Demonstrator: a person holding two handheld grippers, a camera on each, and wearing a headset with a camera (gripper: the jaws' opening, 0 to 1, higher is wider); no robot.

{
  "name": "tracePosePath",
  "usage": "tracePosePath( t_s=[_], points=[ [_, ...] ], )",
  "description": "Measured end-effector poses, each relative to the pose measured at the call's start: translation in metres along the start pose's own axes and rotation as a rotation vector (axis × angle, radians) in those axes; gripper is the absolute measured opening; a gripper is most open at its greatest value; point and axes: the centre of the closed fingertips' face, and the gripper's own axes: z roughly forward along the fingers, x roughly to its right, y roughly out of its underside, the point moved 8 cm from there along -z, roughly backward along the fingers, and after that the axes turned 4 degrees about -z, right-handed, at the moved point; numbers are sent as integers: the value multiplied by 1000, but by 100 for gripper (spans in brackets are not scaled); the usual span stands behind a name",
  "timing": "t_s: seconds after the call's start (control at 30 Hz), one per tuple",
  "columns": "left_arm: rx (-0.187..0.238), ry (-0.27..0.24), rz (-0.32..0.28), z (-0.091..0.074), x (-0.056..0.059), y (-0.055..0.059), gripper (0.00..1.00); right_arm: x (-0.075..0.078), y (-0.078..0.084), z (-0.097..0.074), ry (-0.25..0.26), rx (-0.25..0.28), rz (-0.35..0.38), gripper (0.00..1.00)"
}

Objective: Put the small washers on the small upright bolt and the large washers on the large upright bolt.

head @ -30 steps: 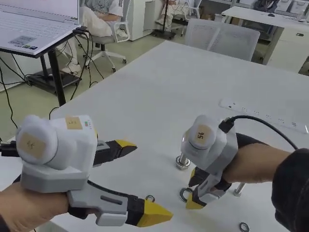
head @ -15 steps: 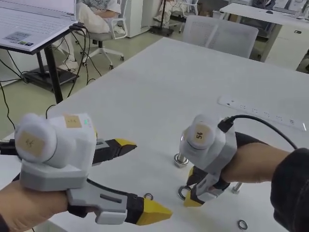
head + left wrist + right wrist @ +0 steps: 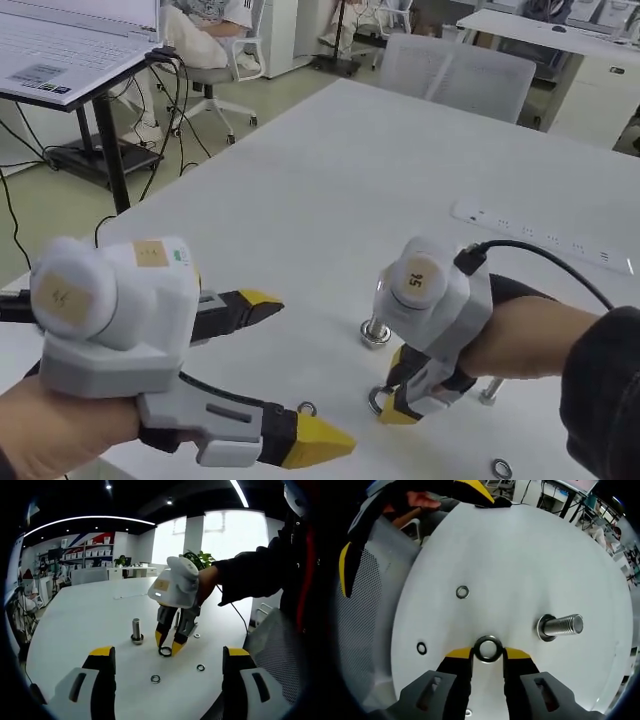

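The right tongs [image 3: 487,656] pinch a large washer [image 3: 487,649] on the white bench [image 3: 330,180], near the large upright bolt [image 3: 560,626]. Two loose washers [image 3: 462,591] lie farther from that bolt. The left tongs [image 3: 295,370] are spread wide. Beyond the bolt are a power strip [image 3: 545,235], a mesh chair [image 3: 455,75] and a laptop [image 3: 60,50].

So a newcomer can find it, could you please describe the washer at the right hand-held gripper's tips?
On the white table, find the large upright bolt, with the right hand-held gripper close beside it. The large washer lies flat between that gripper's yellow tips, wider and thicker-rimmed than the small loose washers around it.
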Motion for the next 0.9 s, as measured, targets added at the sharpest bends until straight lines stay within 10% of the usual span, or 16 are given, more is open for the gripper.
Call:
tracePosePath(
  t_s=[0.9],
  points=[
    [-2,5,1,0,2,-2,87,-1,-2,-1,14,-25,44,25]
  ],
)
